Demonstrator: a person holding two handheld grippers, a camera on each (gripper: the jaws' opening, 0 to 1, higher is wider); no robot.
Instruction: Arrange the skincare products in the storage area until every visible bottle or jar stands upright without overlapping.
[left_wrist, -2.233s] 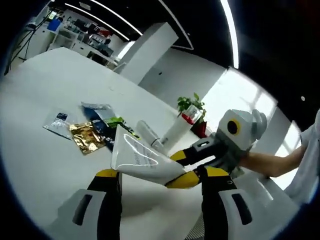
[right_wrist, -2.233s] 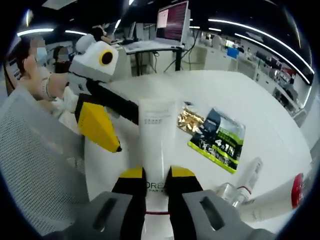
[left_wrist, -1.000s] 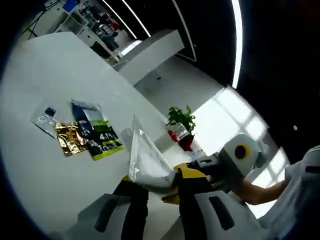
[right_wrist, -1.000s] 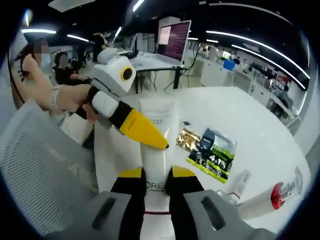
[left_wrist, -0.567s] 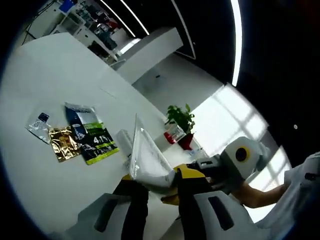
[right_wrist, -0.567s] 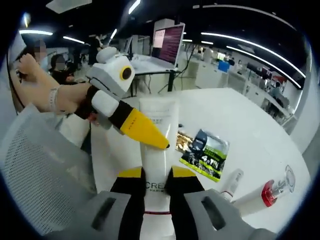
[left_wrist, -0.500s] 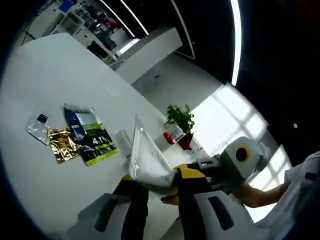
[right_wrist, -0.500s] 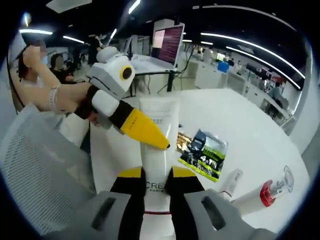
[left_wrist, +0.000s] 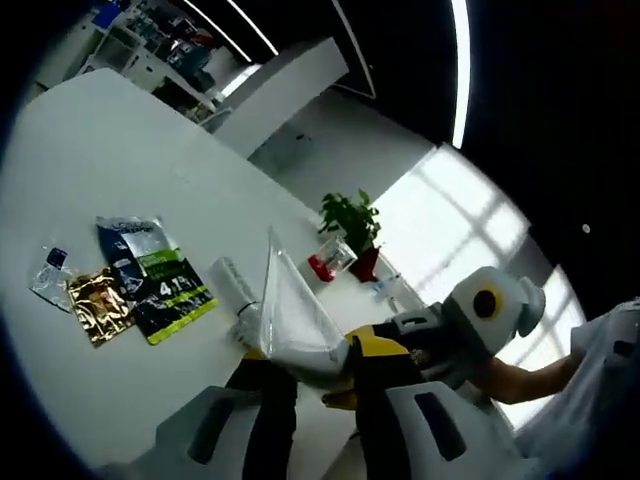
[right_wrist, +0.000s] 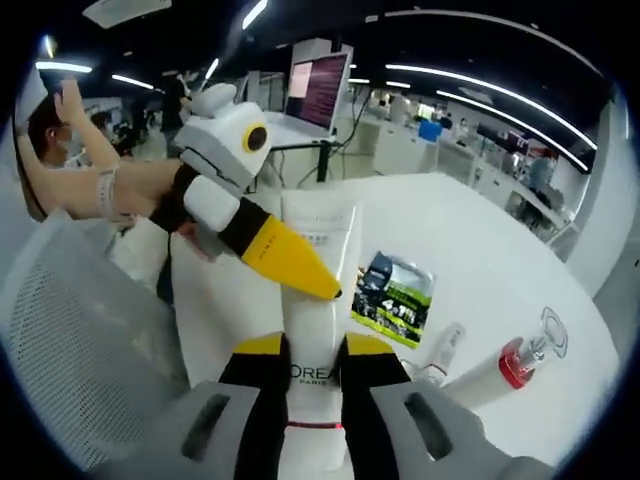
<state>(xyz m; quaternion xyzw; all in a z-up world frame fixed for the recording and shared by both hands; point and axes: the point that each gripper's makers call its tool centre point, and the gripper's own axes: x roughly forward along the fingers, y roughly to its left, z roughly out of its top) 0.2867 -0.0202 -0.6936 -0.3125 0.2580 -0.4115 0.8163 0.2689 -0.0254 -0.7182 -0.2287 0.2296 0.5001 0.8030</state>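
On the white table (right_wrist: 480, 270), a green-and-black sachet (right_wrist: 392, 287) lay flat at about 1 o'clock from the held tube, with a clear bottle (right_wrist: 440, 352) and a red-collared pump bottle (right_wrist: 500, 372) lying on their sides towards 3 o'clock. A grey mesh panel (right_wrist: 80, 330) stood at 9 o'clock. A smooth white plastic tube (right_wrist: 315, 300), flat-crimped at its far end, was clamped by both the right gripper (right_wrist: 304, 370) and the left gripper (left_wrist: 310, 365), above the table.
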